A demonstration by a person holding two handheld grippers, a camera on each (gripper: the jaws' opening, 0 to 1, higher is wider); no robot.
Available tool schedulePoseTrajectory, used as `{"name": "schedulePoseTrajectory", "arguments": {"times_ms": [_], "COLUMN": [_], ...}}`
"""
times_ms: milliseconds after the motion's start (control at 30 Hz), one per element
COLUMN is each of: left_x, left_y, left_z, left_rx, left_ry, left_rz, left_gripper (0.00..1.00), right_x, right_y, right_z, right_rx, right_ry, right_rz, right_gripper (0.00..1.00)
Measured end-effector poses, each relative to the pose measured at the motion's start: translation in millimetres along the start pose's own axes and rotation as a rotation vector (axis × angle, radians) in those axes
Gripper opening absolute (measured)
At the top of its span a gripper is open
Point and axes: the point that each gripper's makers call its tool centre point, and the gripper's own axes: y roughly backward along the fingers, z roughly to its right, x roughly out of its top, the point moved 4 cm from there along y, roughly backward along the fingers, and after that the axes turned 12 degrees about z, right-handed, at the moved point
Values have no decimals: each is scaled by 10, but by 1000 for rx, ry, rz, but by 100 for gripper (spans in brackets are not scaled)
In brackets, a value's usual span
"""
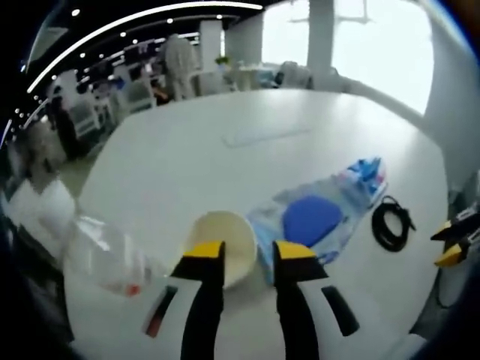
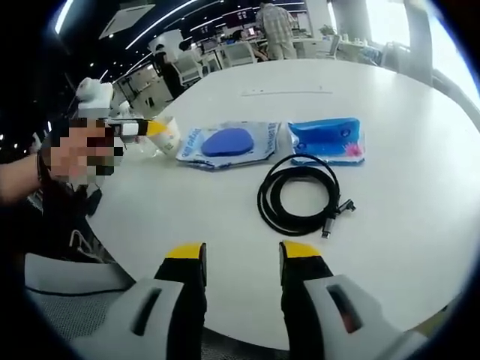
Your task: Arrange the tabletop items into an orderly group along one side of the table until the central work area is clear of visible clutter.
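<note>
My left gripper (image 1: 250, 253) is open low over the white table (image 1: 225, 142). A cream paper cup (image 1: 225, 236) sits just beyond its left jaw, partly hidden by it; I cannot tell if they touch. Right of the cup lie a clear pack with a blue oval pad (image 1: 311, 217), a blue packet (image 1: 365, 172) and a coiled black cable (image 1: 391, 223). My right gripper (image 2: 241, 259) stands open near the table edge, short of the cable (image 2: 300, 195). Past it lie the pad pack (image 2: 229, 142), the blue packet (image 2: 327, 139), the cup (image 2: 169, 136) and the left gripper (image 2: 142, 129).
A clear plastic bottle (image 1: 105, 259) lies at the table's left edge. The right gripper (image 1: 452, 241) shows at the far right. A grey chair (image 2: 67, 292) stands beside the table. Desks, chairs and people fill the office beyond the table.
</note>
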Motion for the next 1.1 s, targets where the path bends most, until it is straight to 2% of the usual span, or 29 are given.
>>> {"name": "schedulePoseTrajectory", "arguments": {"times_ms": [533, 633, 800, 867, 1100], "left_x": [104, 121, 97, 61, -54], "left_y": [249, 318, 466, 518, 729], "left_z": [-9, -22, -42, -41, -44], "left_rx": [28, 41, 60, 57, 80], "left_ry": [38, 72, 84, 118, 162], "left_rz": [48, 64, 80, 80, 83], "left_gripper": [31, 34, 34, 35, 43], "right_x": [37, 48, 60, 62, 45], "right_y": [-85, -97, -114, -117, -134], "right_z": [-90, -93, -126, -135, -166], "right_rx": [40, 44, 58, 61, 73], "right_ry": [-15, -14, -9, -9, -5], "right_rz": [15, 17, 18, 19, 15], "right_gripper": [38, 38, 38, 38, 38]}}
